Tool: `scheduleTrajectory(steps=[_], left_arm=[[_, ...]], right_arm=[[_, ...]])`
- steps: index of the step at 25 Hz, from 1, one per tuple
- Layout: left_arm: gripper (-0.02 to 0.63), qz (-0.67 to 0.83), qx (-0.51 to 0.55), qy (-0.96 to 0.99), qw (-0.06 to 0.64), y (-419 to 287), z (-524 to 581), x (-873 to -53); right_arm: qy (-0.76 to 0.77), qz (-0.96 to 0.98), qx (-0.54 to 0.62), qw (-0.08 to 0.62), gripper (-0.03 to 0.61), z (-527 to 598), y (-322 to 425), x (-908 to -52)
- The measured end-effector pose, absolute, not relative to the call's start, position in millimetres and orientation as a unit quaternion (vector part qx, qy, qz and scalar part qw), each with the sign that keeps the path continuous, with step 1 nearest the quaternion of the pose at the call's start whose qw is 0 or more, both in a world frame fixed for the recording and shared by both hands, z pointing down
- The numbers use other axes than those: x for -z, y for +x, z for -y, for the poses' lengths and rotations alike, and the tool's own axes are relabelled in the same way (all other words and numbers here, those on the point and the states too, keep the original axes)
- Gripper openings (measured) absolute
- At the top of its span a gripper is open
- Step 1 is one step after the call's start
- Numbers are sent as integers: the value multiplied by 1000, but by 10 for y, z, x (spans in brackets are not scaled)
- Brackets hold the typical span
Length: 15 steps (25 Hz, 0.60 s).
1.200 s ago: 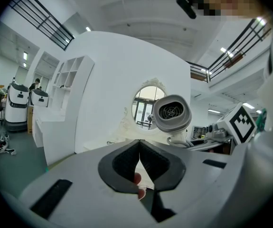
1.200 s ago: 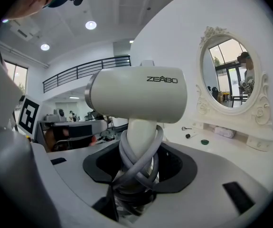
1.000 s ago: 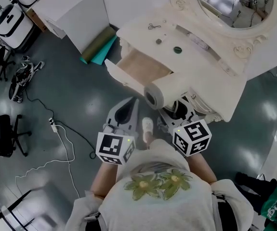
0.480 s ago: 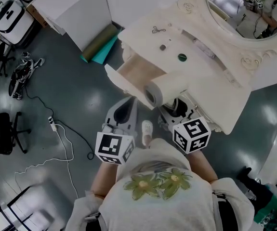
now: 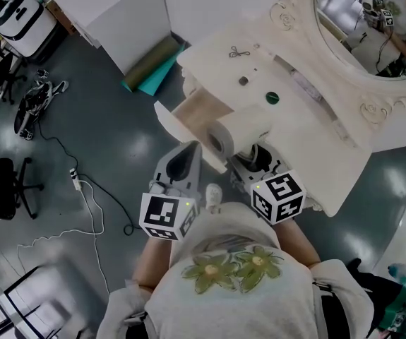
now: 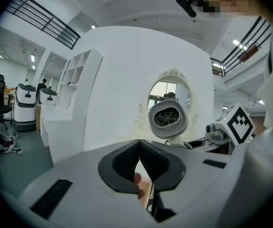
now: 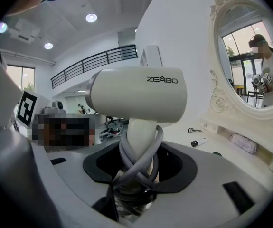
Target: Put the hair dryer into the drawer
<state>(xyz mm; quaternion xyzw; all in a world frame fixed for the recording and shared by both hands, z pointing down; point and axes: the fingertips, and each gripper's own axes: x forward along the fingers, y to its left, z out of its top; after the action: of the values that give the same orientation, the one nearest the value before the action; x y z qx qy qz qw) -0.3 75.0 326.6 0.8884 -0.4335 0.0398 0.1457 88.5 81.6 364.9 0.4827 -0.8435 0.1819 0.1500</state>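
Two grippers sit close together: the left gripper (image 5: 190, 155) (image 6: 139, 144) has its jaws pressed together on nothing, while the right gripper (image 5: 253, 158) (image 7: 138, 171) clamps the cord-wrapped handle of the hair dryer (image 5: 232, 131) (image 7: 136, 96), held at the front corner of the open drawer (image 5: 197, 109) of the dressing table (image 5: 308, 136).

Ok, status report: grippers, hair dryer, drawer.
Right gripper shut on hair dryer handle. Left gripper shut, empty. Drawer open, dryer beside it, not in yet. Nothing seen blocking.

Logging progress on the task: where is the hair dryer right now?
In the head view's centre, the hair dryer is clamped by its handle in the right tongs, over the front edge of the open drawer.
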Motion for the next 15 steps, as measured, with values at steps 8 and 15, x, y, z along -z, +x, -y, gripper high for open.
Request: scheduleTrajectory(steps=[8, 15], left_arm=[[11, 448, -46, 879, 154, 22, -591, -3304], [11, 451, -63, 876, 159, -17, -454, -3364]], right_arm=[[457, 853, -188, 170, 204, -648, 922, -3720], [448, 851, -207, 180, 204, -524, 896, -3864]])
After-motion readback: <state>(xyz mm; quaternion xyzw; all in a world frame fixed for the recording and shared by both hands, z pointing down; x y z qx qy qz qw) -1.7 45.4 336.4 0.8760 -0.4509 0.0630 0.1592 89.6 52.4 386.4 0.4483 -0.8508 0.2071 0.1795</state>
